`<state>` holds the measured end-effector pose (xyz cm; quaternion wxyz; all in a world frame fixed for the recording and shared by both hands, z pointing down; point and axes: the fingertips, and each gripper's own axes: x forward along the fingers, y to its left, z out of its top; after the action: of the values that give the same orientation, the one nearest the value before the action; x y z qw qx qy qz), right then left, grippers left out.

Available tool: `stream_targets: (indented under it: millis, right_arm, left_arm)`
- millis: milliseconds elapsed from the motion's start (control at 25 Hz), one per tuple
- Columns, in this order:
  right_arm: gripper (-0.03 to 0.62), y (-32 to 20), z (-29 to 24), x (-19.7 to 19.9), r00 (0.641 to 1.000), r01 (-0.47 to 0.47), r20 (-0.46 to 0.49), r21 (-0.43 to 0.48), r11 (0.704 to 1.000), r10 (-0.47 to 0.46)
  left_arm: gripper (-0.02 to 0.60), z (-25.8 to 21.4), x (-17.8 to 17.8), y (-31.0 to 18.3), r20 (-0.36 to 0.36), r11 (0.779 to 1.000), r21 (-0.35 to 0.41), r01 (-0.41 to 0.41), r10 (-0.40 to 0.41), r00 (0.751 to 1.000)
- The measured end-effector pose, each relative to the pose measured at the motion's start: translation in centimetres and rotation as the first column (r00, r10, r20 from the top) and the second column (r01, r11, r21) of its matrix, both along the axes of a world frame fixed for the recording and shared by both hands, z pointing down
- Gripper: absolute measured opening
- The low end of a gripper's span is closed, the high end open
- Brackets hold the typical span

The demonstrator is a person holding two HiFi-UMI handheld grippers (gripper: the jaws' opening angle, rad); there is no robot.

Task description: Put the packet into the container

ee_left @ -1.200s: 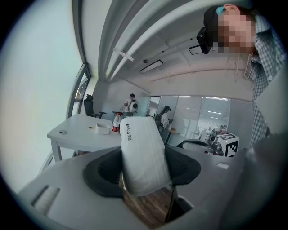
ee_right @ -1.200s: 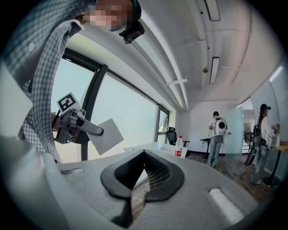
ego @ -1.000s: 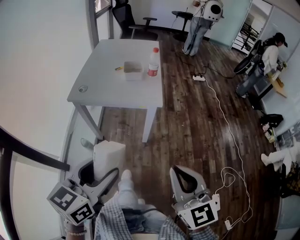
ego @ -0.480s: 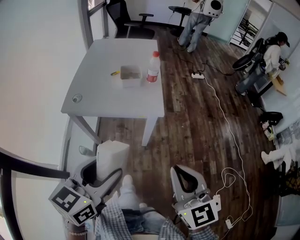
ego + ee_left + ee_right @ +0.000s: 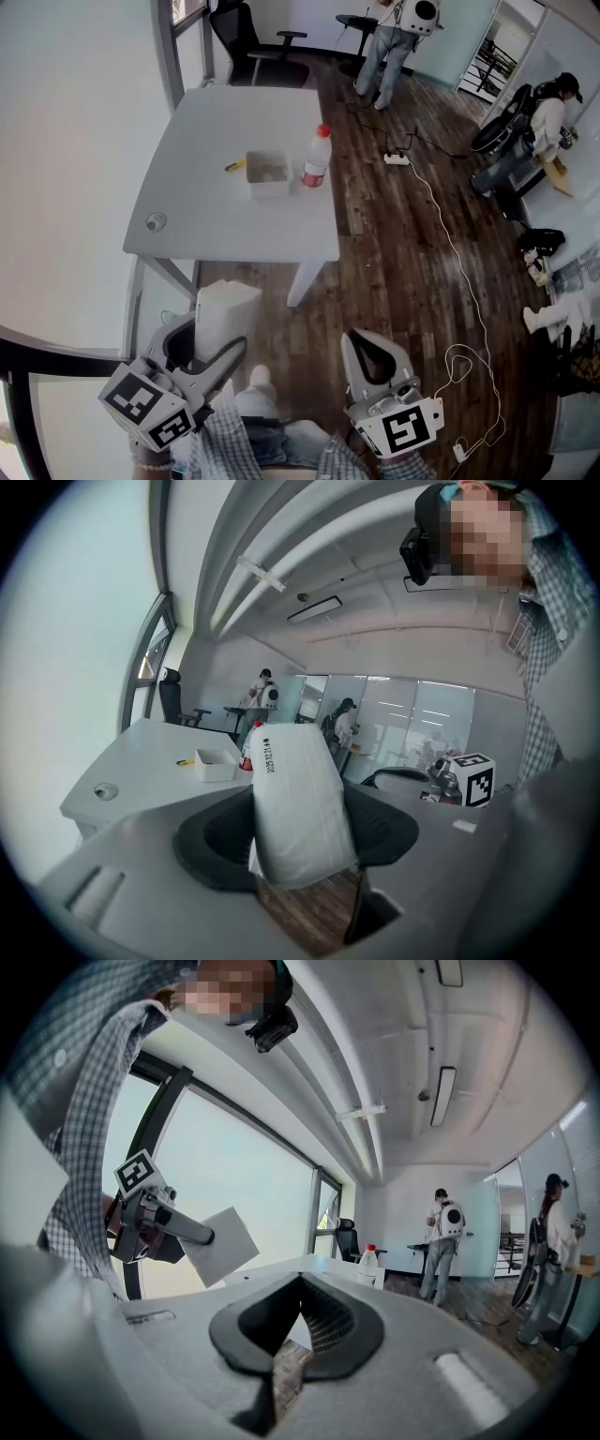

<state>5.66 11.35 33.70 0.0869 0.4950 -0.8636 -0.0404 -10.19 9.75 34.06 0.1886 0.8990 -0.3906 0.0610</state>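
White packet (image 5: 223,305) sits clamped upright in our left gripper (image 5: 208,336), whose jaws stand wide against its sides. It is held off the table (image 5: 234,103), short of the near edge and over the wood floor (image 5: 394,262). On the table, a small round fitting (image 5: 155,221) lies by the near left corner. Further in lies a yellow bit (image 5: 234,165), with the container (image 5: 268,173) just beside it and a red-capped bottle (image 5: 316,157) next to that. Our right gripper (image 5: 361,339) hangs off the table's near right corner, jaw tips together, nothing between them.
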Motion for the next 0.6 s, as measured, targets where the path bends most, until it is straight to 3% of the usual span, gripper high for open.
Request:
stream_targets:
  millis: [600]
  right_arm:
    - [-0.003, -5.2, -1.1, -1.6, 0.996, -0.076, -0.034, 0.024, 0.997, 0.077]
  left_arm:
    - [0.274, -0.8, -2.2, -6.3, -0.020, 0.998, 0.018, -0.061, 0.062, 0.998]
